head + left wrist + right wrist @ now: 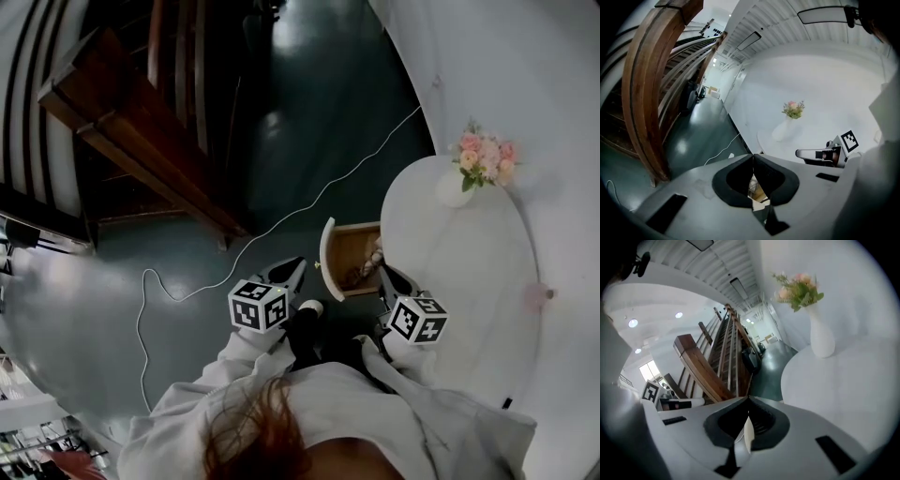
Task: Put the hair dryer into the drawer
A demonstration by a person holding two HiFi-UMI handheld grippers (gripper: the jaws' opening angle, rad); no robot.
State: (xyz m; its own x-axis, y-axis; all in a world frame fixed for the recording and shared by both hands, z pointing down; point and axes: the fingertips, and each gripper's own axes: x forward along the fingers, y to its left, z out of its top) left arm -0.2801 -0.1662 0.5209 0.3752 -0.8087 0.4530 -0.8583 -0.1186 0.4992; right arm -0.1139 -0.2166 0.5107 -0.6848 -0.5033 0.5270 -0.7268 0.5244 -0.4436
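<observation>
A small drawer [352, 246] stands pulled open from the white round table [469, 281], with a white front panel and a wooden inside. A pale object [373, 259] lies in it; it is too small to tell whether it is the hair dryer. My left gripper [294, 270] hangs over the floor just left of the drawer front, shut and holding nothing. My right gripper [390, 279] is at the drawer's near right side by the table edge, its tips together and nothing between them. Both pairs of jaws meet in the left gripper view [753, 155] and the right gripper view [748, 398].
A white vase of pink flowers [457, 186] stands on the table. A thin white cable [309, 202] trails across the dark floor. A wooden staircase [141, 141] rises at the left. The person's black shoes [305, 328] are between the grippers.
</observation>
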